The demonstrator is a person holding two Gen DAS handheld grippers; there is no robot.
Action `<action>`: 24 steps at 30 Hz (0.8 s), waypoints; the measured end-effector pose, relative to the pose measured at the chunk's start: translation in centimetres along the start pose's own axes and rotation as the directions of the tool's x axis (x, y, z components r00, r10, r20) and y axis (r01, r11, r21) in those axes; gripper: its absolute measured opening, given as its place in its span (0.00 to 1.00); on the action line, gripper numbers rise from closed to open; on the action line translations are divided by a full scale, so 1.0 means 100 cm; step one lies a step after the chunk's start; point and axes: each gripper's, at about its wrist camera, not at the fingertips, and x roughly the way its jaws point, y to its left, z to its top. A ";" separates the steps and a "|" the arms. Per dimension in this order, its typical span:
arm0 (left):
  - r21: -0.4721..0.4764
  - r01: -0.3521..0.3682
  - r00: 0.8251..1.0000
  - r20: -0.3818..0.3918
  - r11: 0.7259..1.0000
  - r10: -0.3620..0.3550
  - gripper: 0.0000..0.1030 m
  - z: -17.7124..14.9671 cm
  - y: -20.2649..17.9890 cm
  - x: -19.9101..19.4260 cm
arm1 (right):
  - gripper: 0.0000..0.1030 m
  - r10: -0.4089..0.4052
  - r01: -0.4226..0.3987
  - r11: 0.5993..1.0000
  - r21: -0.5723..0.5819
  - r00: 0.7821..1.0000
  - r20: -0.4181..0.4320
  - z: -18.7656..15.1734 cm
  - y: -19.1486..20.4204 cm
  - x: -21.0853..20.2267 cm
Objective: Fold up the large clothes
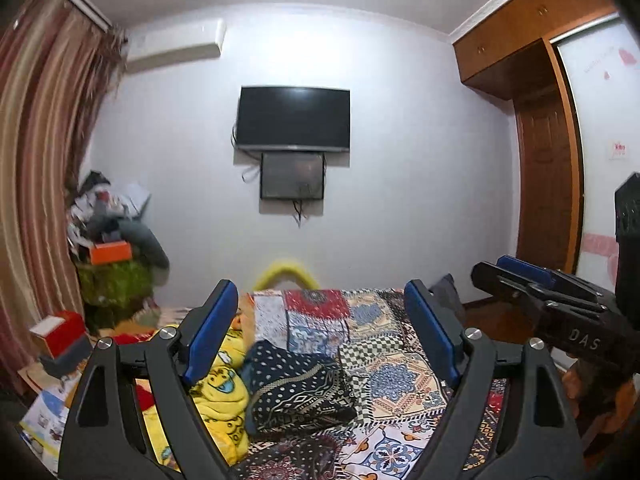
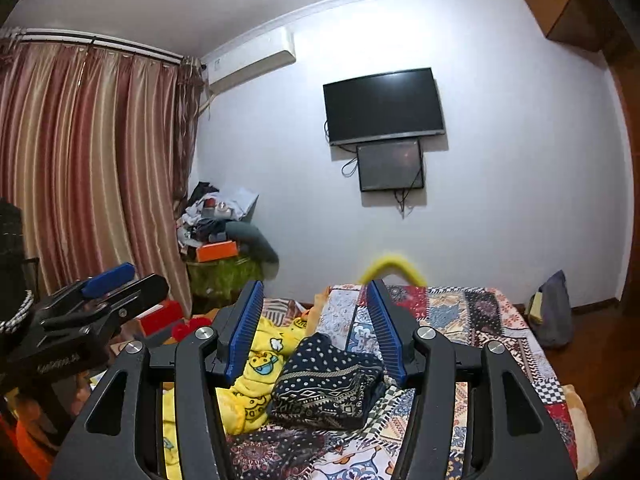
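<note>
A folded dark navy garment with white dots and a patterned band (image 1: pixel 298 392) lies on the bed's patchwork cover (image 1: pixel 400 376); it also shows in the right wrist view (image 2: pixel 328 388). My left gripper (image 1: pixel 320 320) is open and empty, held above the bed and apart from the garment. My right gripper (image 2: pixel 314 316) is open and empty too, also above it. Each gripper shows in the other's view: the right one at the right edge (image 1: pixel 516 276), the left one at the left edge (image 2: pixel 120 284).
A yellow cartoon blanket (image 1: pixel 218 396) lies bunched left of the garment. A cluttered pile with an orange box (image 1: pixel 110 252) stands by the striped curtain (image 1: pixel 36 160). A television (image 1: pixel 294 120) hangs on the far wall. A wooden wardrobe (image 1: pixel 548 184) stands at the right.
</note>
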 end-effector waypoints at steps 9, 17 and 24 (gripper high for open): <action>0.006 -0.057 0.998 0.016 0.998 0.057 0.99 -0.008 -0.008 -0.020 | 0.85 -0.057 0.058 0.998 -0.017 0.998 0.021 -0.001 0.006 -0.004; -0.023 -0.067 0.998 -0.018 0.997 0.067 0.99 -0.015 -0.001 -0.015 | 0.98 -0.110 0.111 0.993 -0.044 0.994 0.021 -0.007 0.008 -0.006; -0.032 -0.087 0.995 -0.044 0.996 0.086 0.99 -0.021 0.003 -0.012 | 0.98 -0.114 0.115 0.993 -0.035 0.993 0.019 -0.011 0.007 -0.009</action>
